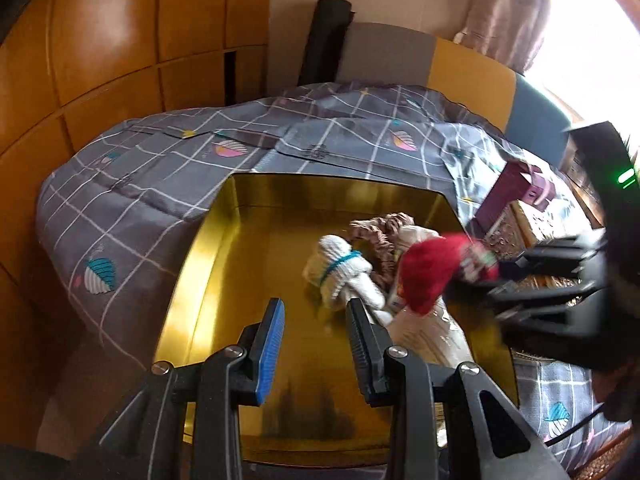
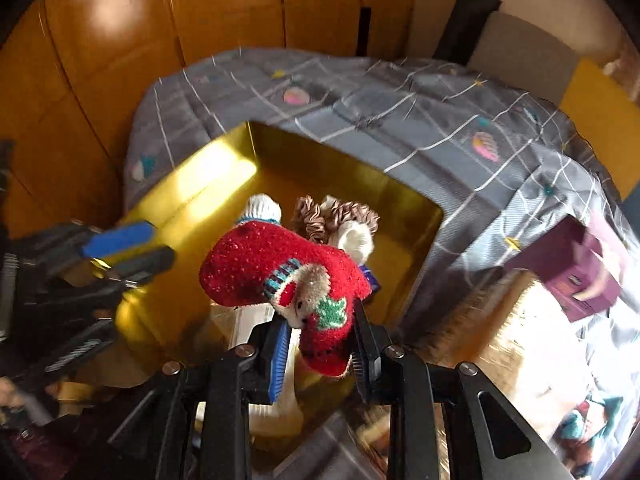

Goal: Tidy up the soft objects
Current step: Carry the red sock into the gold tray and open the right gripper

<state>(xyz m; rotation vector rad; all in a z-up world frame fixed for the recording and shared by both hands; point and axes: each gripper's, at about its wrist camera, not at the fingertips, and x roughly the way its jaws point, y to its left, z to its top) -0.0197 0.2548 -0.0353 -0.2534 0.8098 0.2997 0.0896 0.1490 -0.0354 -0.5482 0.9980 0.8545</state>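
A red fuzzy Christmas sock (image 2: 280, 272) hangs over the open gold box (image 2: 200, 184), with my right gripper (image 2: 320, 332) shut on its patterned end. In the left wrist view the same red sock (image 1: 428, 276) comes in from the right, held by the right gripper (image 1: 500, 280). Inside the box (image 1: 224, 248) lie a rolled white sock with a teal band (image 1: 344, 268), a brown scrunchie (image 1: 384, 228) and a pale plastic-wrapped item (image 1: 432, 332). My left gripper (image 1: 316, 308) hovers over the box floor, open, nothing between its fingers. It also appears at the box's left wall (image 2: 162, 242).
The box sits on a bed with a grey checked cover (image 1: 160, 184). A purple box (image 2: 576, 276) and patterned packages (image 1: 532, 220) lie to the right. Wooden wardrobe doors (image 1: 100, 40) stand behind, with a curtain (image 1: 508, 12) and a bright window at the far right.
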